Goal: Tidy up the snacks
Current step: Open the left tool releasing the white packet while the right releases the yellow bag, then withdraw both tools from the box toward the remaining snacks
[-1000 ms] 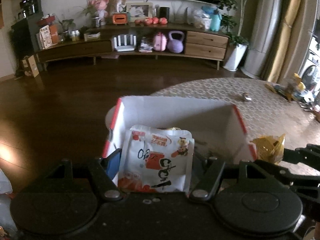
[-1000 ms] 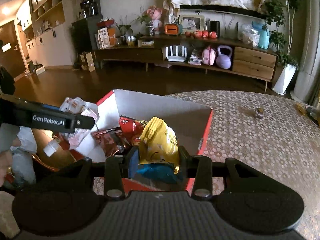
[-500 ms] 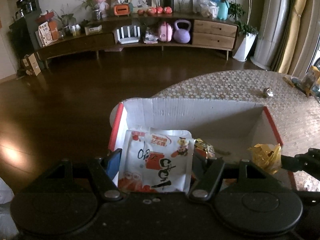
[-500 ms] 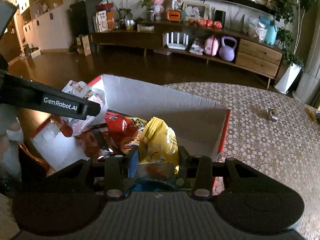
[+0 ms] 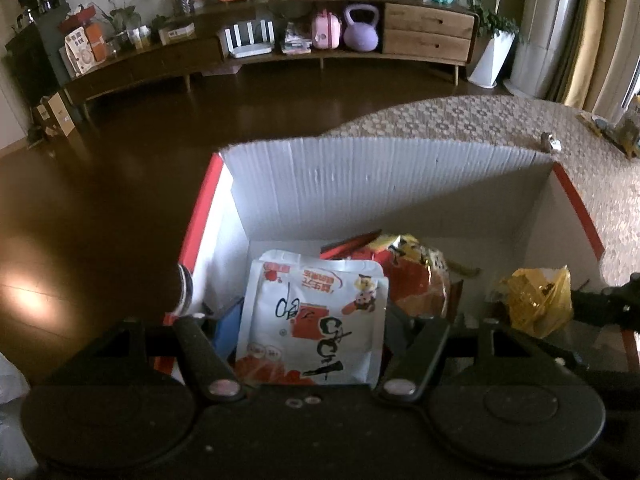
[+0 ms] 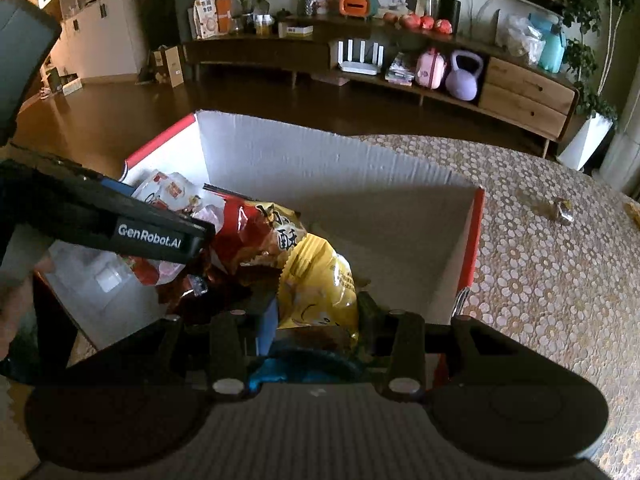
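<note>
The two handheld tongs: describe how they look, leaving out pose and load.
Both are matte black. The left tongs have two round black housings at the base, angled link bars with silver pivot bolts, and a blue pad on one finger. The right tongs are built alike, with a ribbed grey base panel and a blue pad. Seen from the right wrist, the left unit's finger bears white "GenRobot.AI" lettering. No cables show.

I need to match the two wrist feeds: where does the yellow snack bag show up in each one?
Left wrist view: the yellow snack bag sits at lower right, inside the box, held from the right by the right gripper.
Right wrist view: it fills the lower centre, clamped in the right gripper.
Shared landmark: the purple kettlebell on the far sideboard shelf.
</note>
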